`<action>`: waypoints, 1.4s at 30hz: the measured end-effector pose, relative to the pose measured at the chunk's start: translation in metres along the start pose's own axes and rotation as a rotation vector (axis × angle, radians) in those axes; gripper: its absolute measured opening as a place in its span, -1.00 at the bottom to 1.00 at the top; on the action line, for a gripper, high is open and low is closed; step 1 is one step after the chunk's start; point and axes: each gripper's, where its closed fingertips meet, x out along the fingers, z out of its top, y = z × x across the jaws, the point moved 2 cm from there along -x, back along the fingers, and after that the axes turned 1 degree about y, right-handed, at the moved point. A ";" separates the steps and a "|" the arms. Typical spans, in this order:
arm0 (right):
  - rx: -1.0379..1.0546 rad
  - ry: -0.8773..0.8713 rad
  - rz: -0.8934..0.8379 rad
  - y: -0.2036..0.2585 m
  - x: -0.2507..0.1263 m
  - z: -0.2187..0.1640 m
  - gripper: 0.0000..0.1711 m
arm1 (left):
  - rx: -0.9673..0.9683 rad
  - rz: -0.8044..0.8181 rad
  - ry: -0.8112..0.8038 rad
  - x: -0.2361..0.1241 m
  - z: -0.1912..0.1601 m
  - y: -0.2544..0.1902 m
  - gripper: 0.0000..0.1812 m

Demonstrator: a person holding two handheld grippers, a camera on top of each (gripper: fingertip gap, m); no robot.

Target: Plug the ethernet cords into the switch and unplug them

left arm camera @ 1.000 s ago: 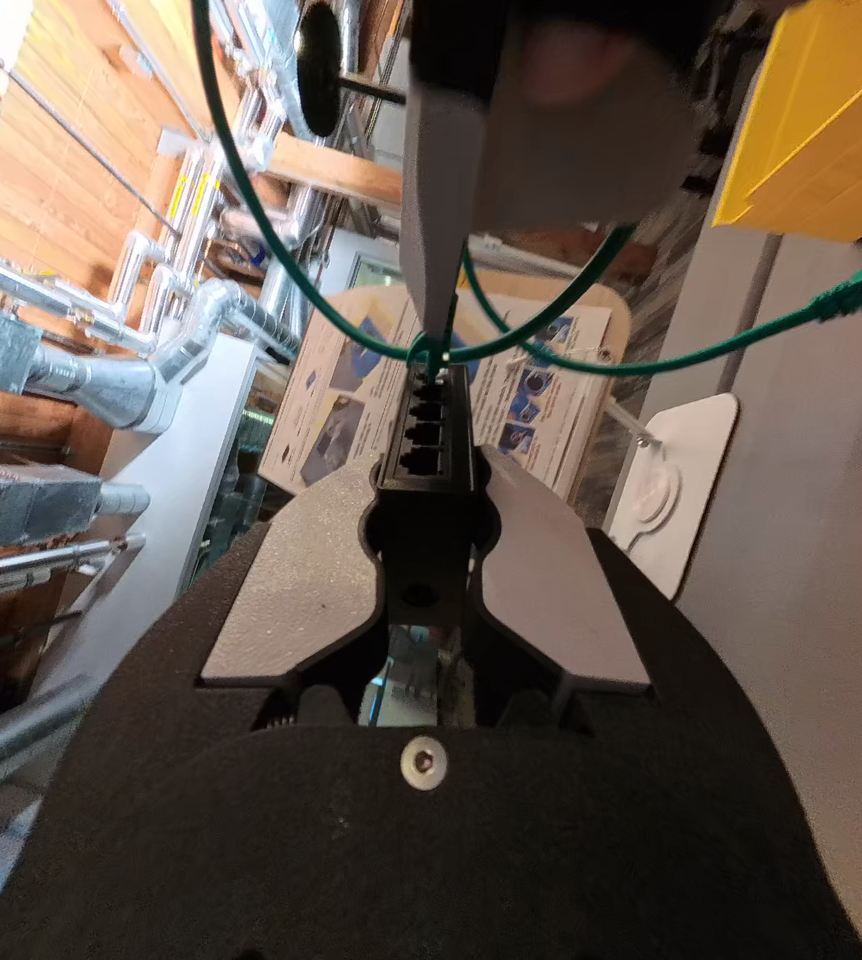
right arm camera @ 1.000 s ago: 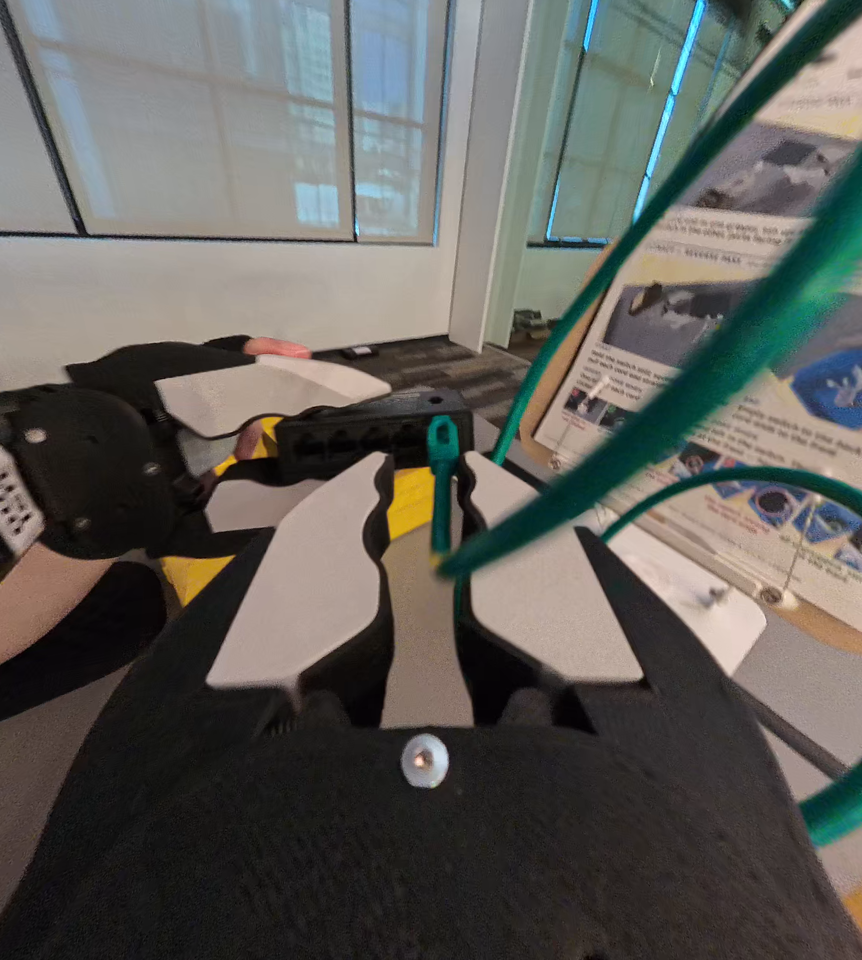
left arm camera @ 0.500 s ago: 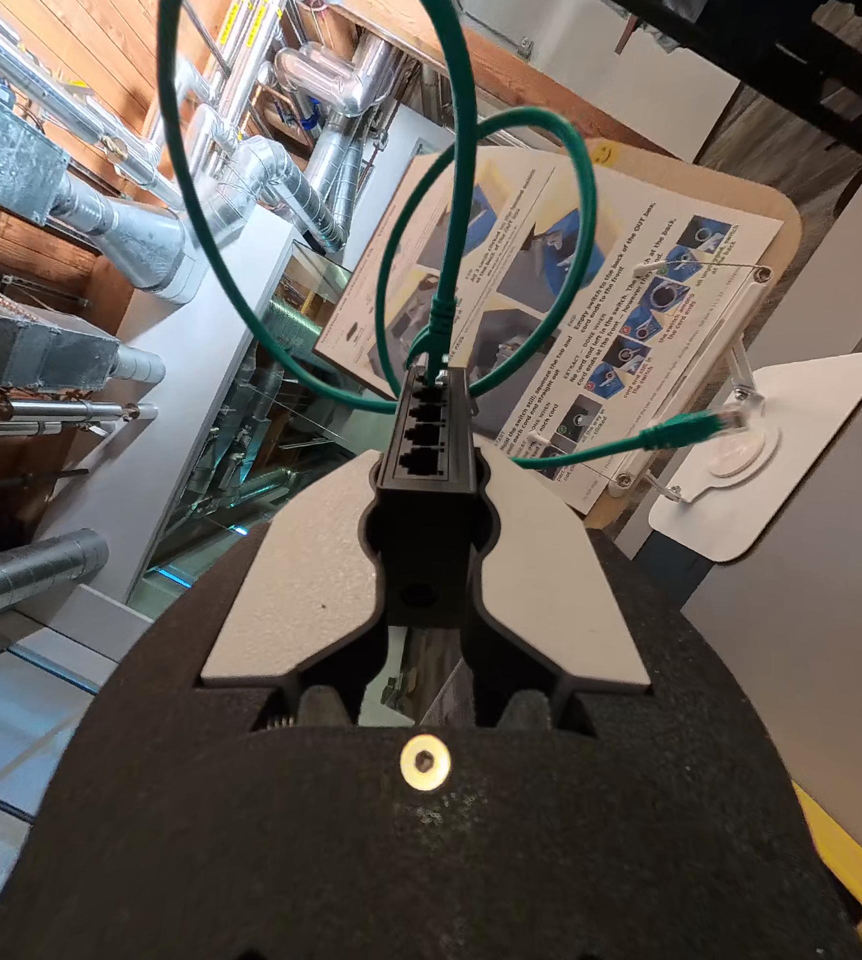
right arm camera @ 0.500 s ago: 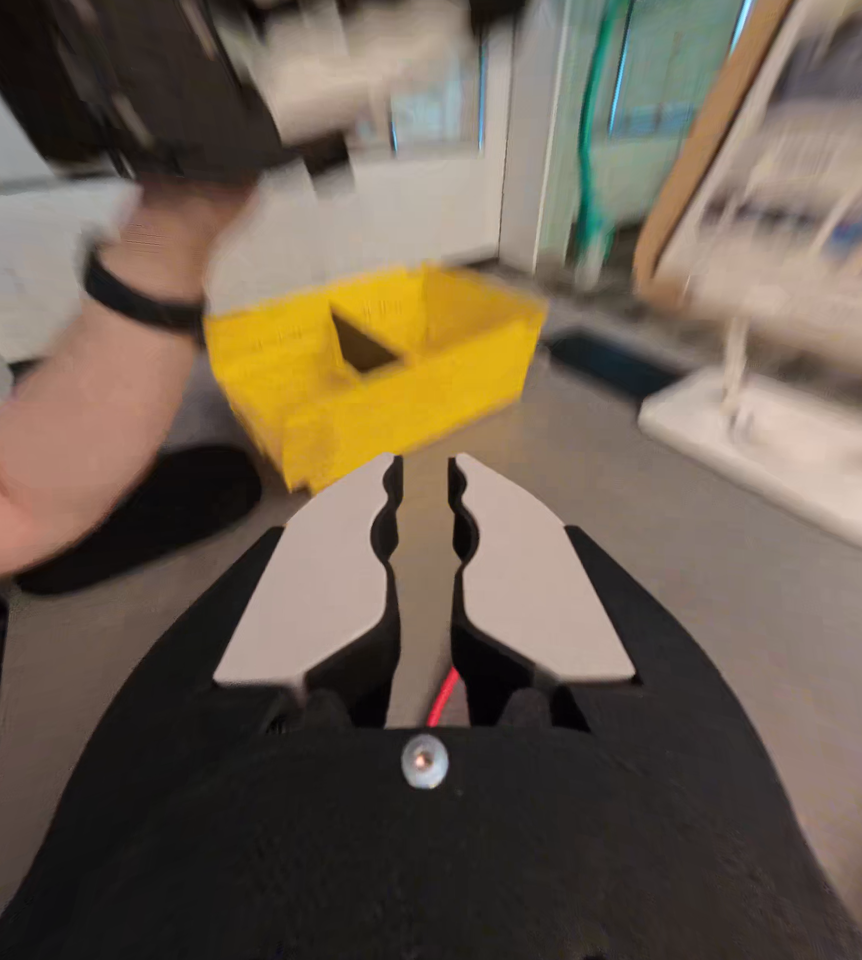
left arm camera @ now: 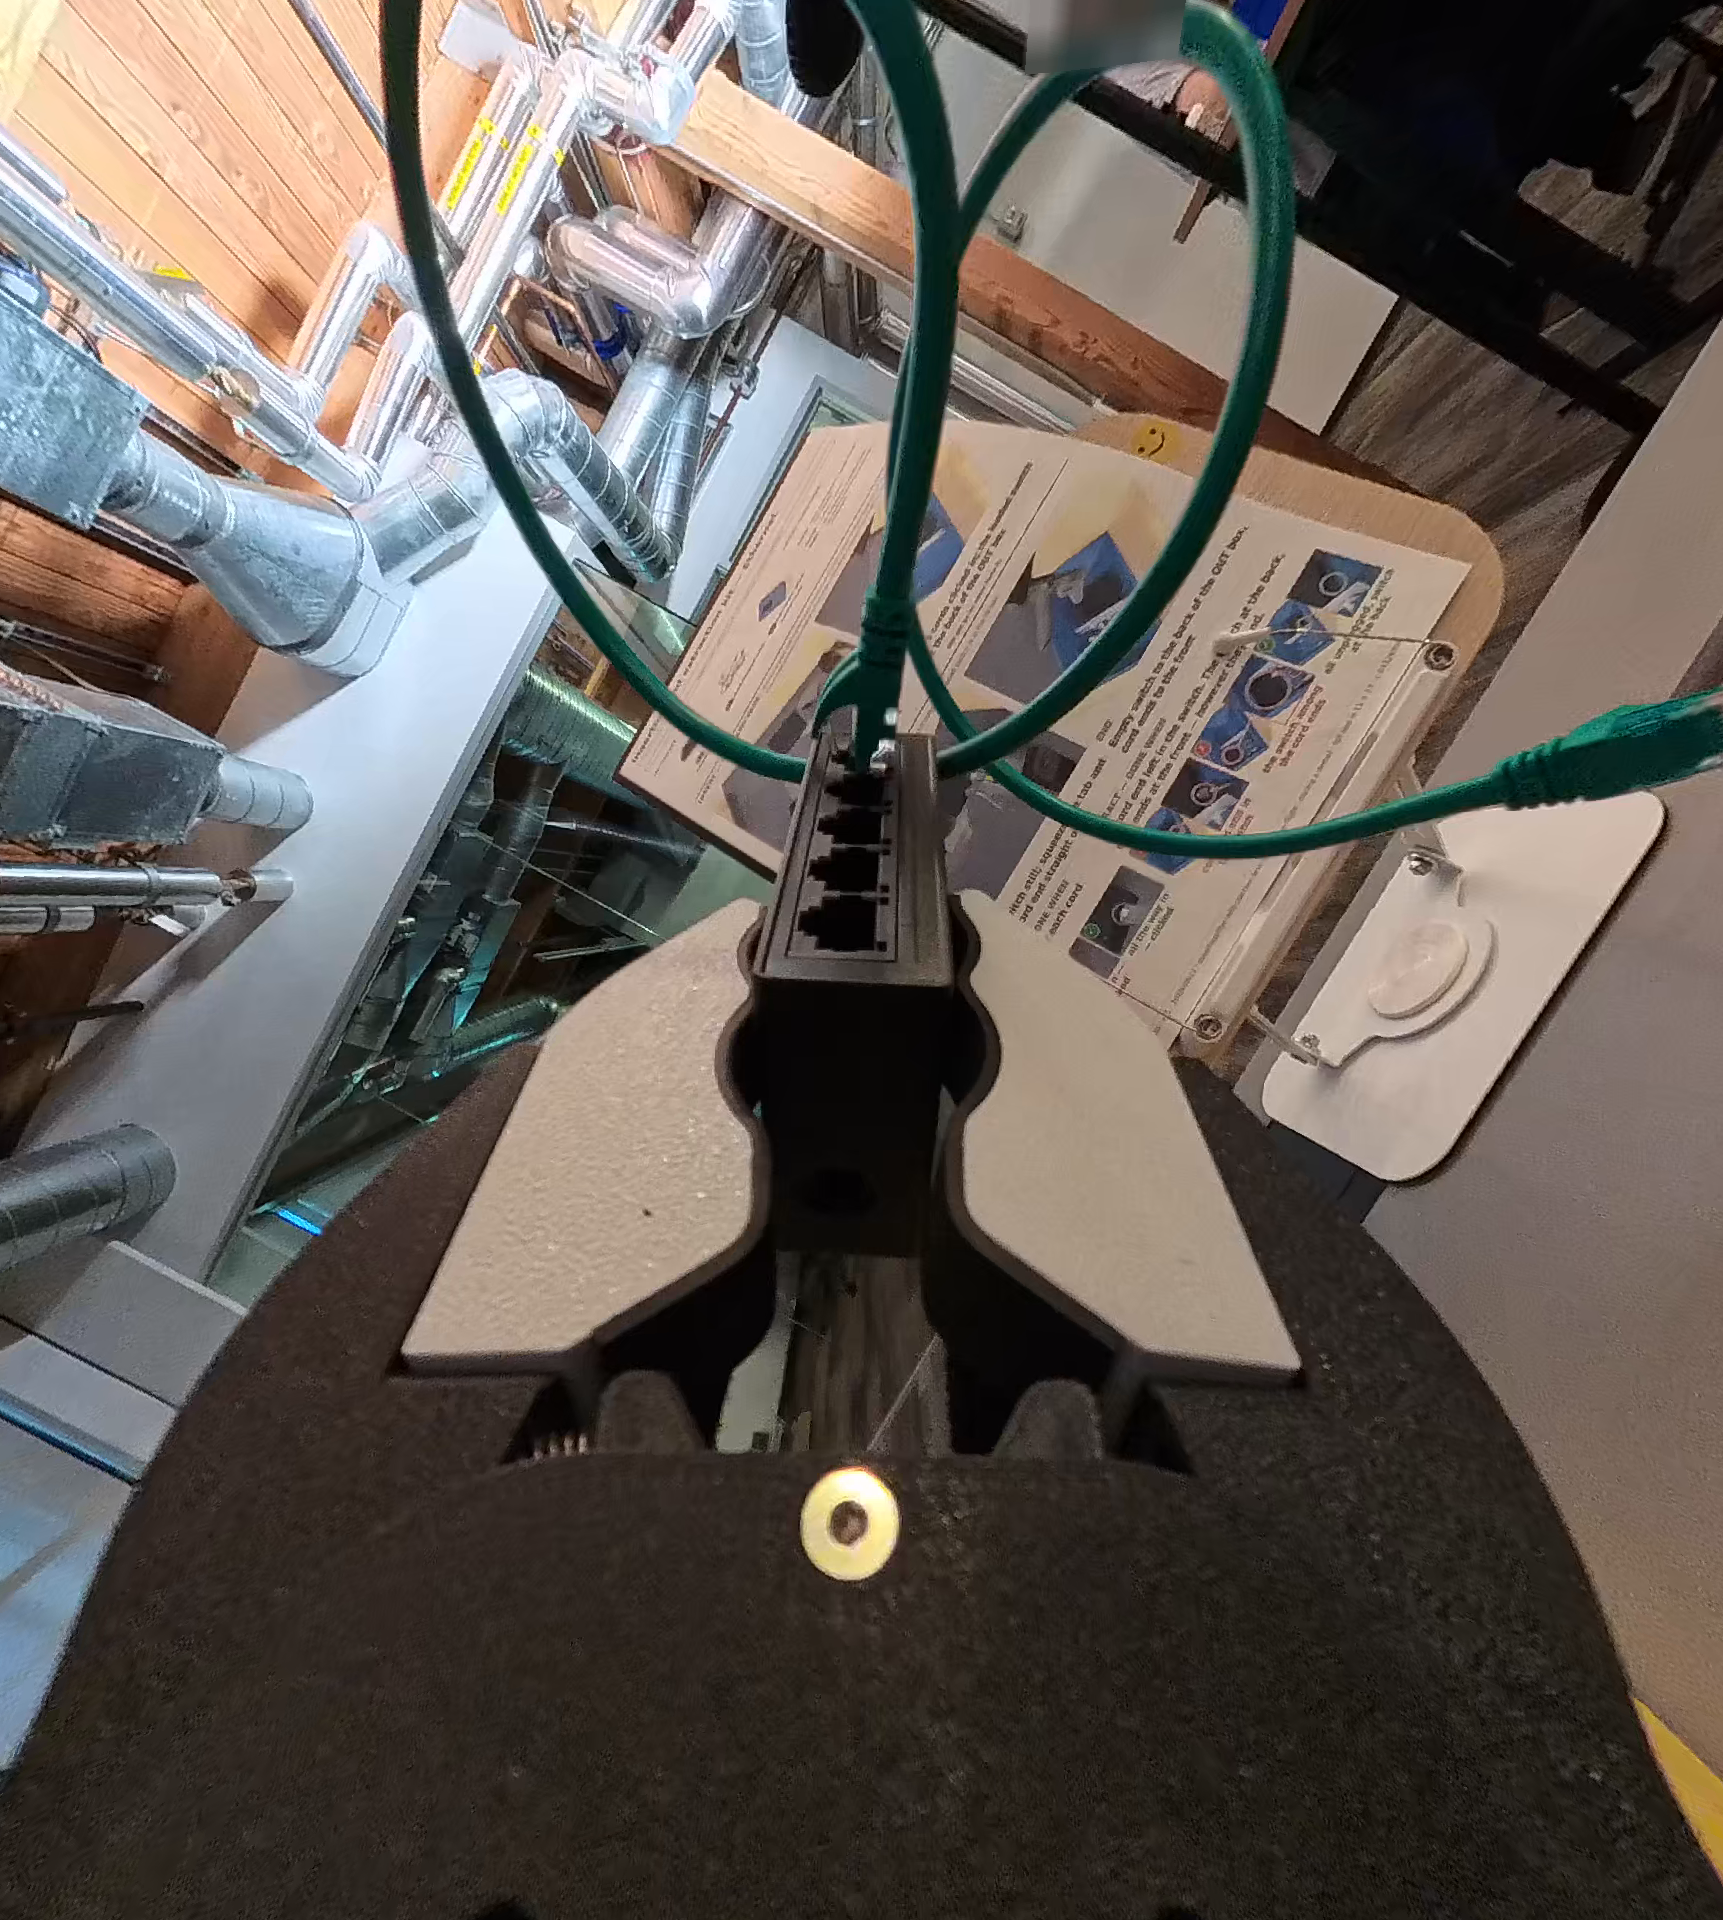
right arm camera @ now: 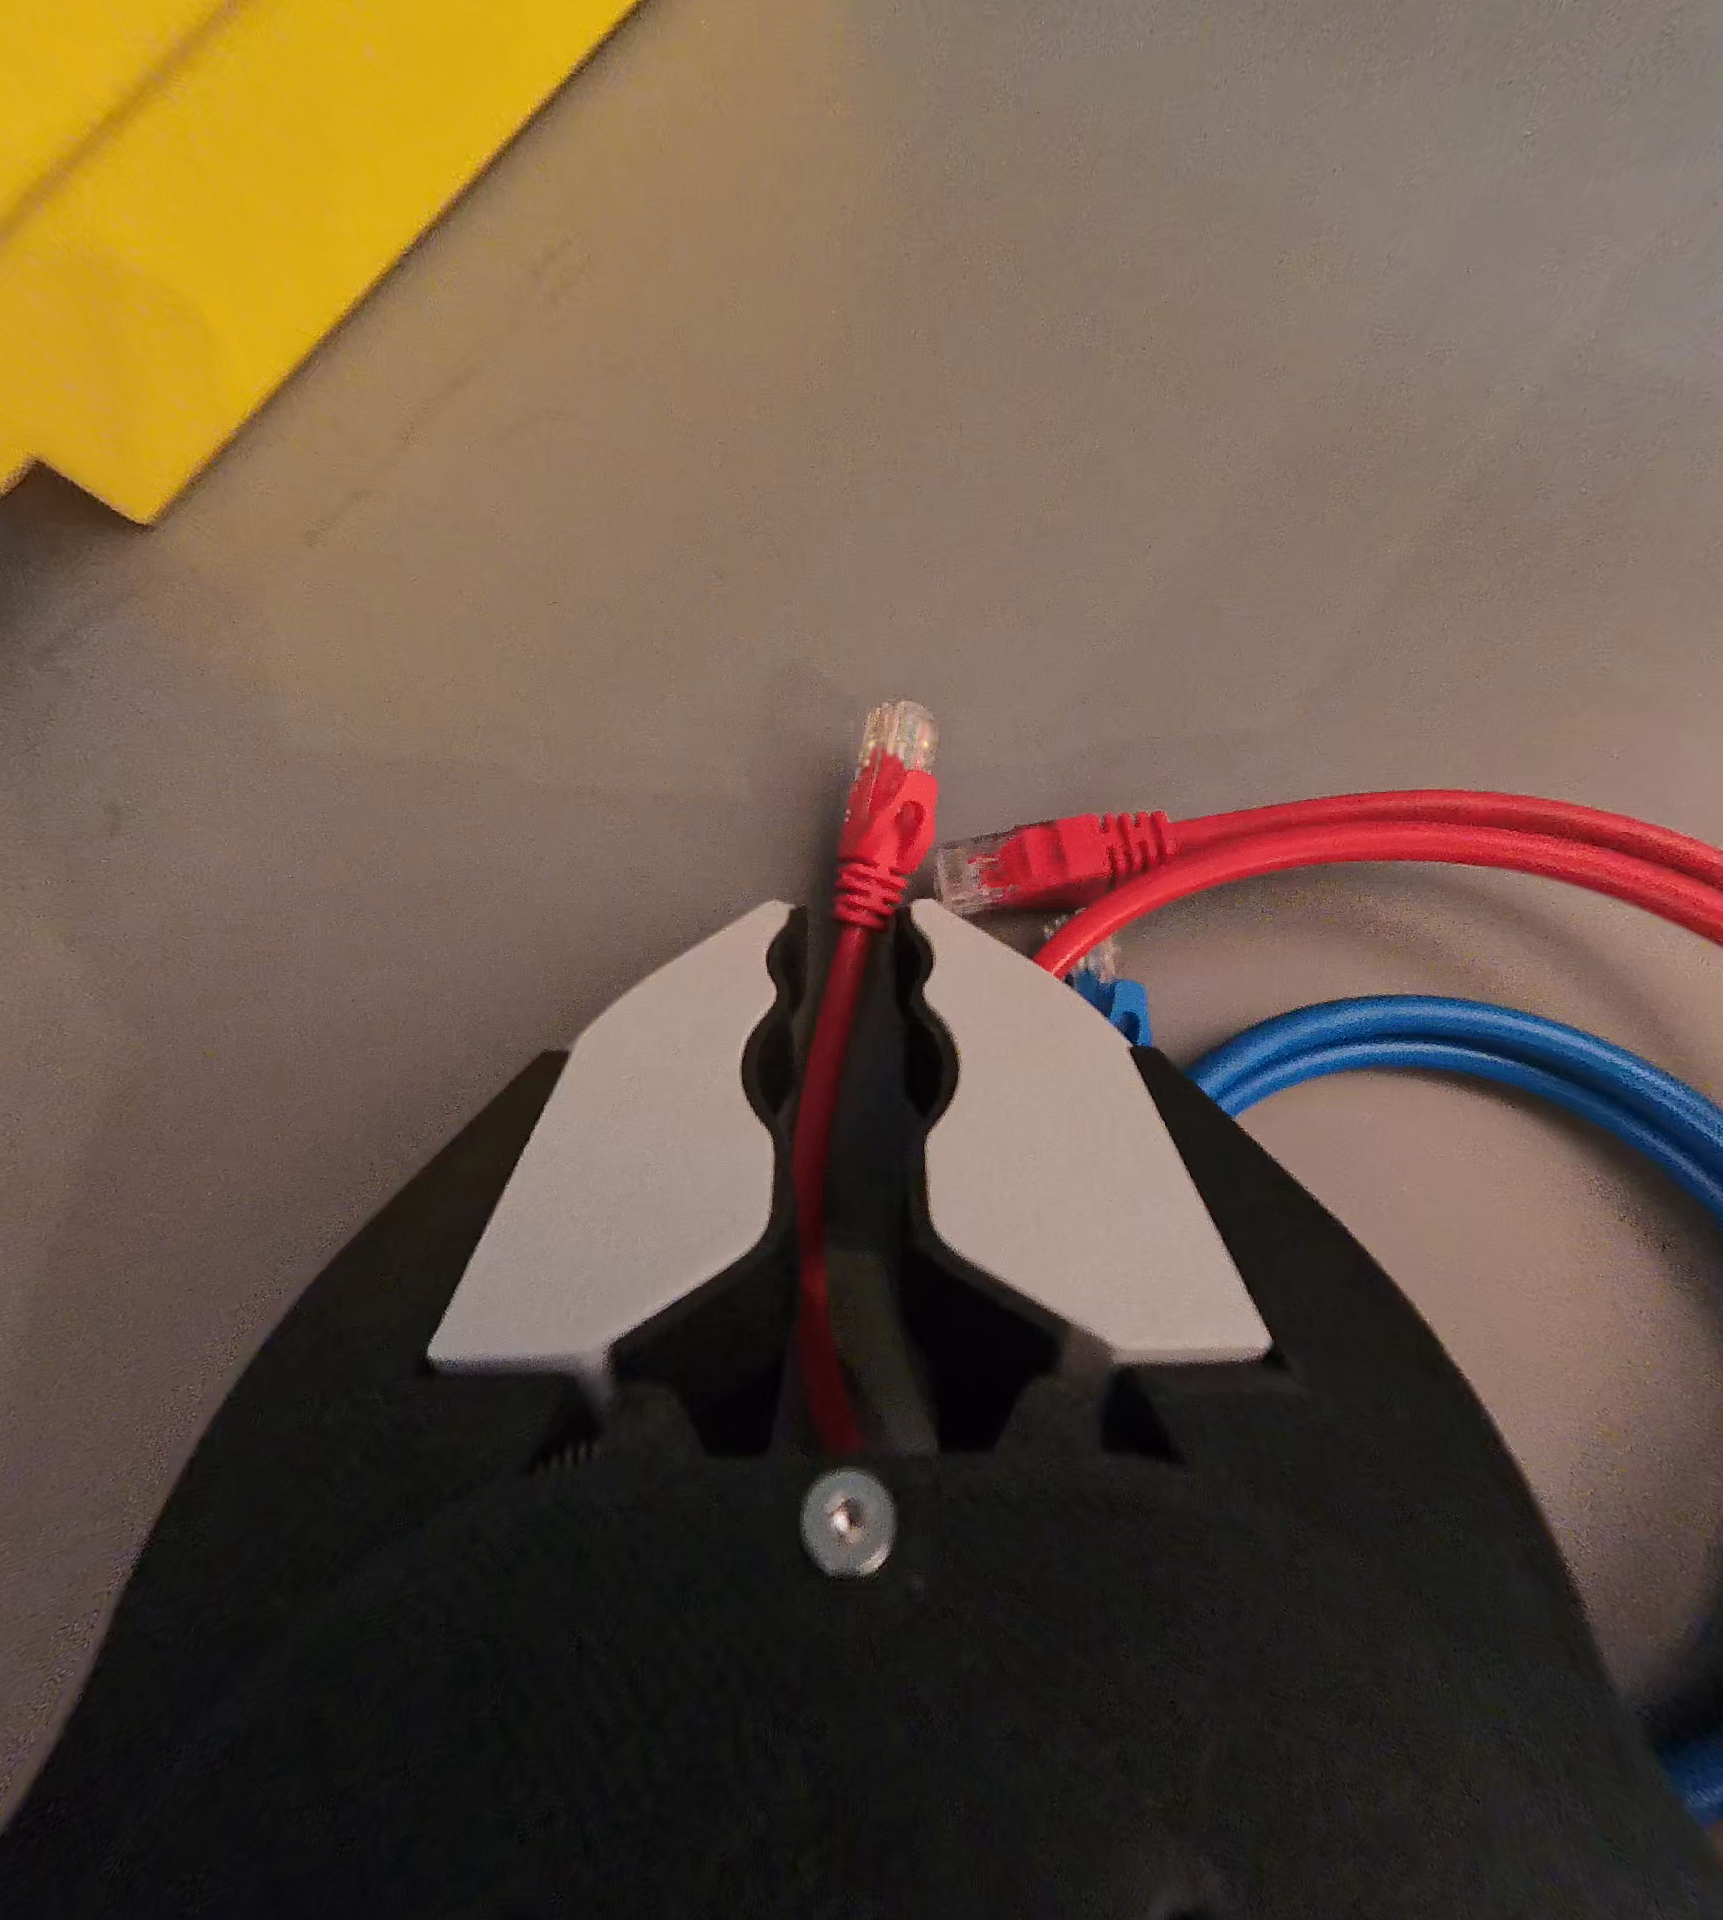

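The black switch is clamped between the left gripper fingers, raised off the counter, with a green cord in its far port. The cord's loose end could swing and pull that plug. The right gripper fingers, nearly together, pinch a red cord just behind its plug; it may slip or twist.

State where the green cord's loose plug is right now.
In the left wrist view, the loose plug hangs in the air at the right, above the white stand base and right of the switch.
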 end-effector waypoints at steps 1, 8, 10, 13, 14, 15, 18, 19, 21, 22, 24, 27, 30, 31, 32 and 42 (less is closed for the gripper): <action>-0.012 0.007 -0.022 -0.001 0.001 0.000 -0.76 | 0.004 0.001 -0.005 0.000 0.002 -0.001 -0.68; 0.156 -0.070 -0.012 -0.005 0.005 0.014 -0.60 | 0.034 -0.025 -0.024 -0.001 0.012 -0.011 -0.68; 0.204 -0.088 -0.015 -0.011 0.005 0.016 -0.72 | 0.040 -0.032 -0.025 -0.001 0.014 -0.013 -0.68; 0.240 -0.079 -0.027 -0.017 0.008 0.017 -0.83 | 0.044 -0.040 -0.031 -0.001 0.017 -0.015 -0.68; 0.218 -0.071 -0.042 -0.017 0.009 0.017 -0.84 | 0.045 -0.044 -0.032 0.000 0.017 -0.016 -0.68; 0.182 -0.051 -0.058 -0.016 0.010 0.016 -0.84 | 0.044 -0.049 -0.032 0.000 0.017 -0.017 -0.68; 0.061 -0.043 -0.057 -0.010 0.011 0.016 -0.86 | 0.043 -0.059 -0.027 0.001 0.015 -0.019 -0.68; 0.063 -0.087 -0.031 -0.009 0.005 0.019 -0.86 | 0.044 -0.063 -0.029 0.001 0.014 -0.020 -0.68; 0.087 -0.295 0.074 -0.003 -0.026 0.044 -0.87 | 0.035 -0.071 -0.043 0.002 0.012 -0.021 -0.68; 0.095 -0.423 0.141 0.001 -0.049 0.060 -0.86 | 0.029 -0.080 -0.039 0.003 0.011 -0.022 -0.68; 0.094 -0.632 0.159 -0.002 -0.099 0.086 -0.86 | 0.046 -0.079 -0.020 0.005 0.005 -0.023 -0.68; -0.012 -0.892 0.174 0.007 -0.178 0.119 -0.87 | 0.075 -0.110 0.019 0.010 -0.006 -0.029 -0.68; -0.171 -0.903 0.079 0.013 -0.220 0.147 -0.87 | 0.134 -0.143 0.040 0.012 -0.014 -0.037 -0.68; -0.226 -0.832 0.058 0.015 -0.221 0.155 -0.86 | 0.149 -0.161 0.042 0.013 -0.015 -0.041 -0.68; -0.270 -0.761 0.036 0.016 -0.218 0.163 -0.86 | 0.159 -0.175 0.041 0.013 -0.015 -0.046 -0.68; -0.490 -0.278 -0.156 0.004 -0.152 0.183 -0.86 | 0.252 -0.278 0.029 0.021 -0.005 -0.089 -0.68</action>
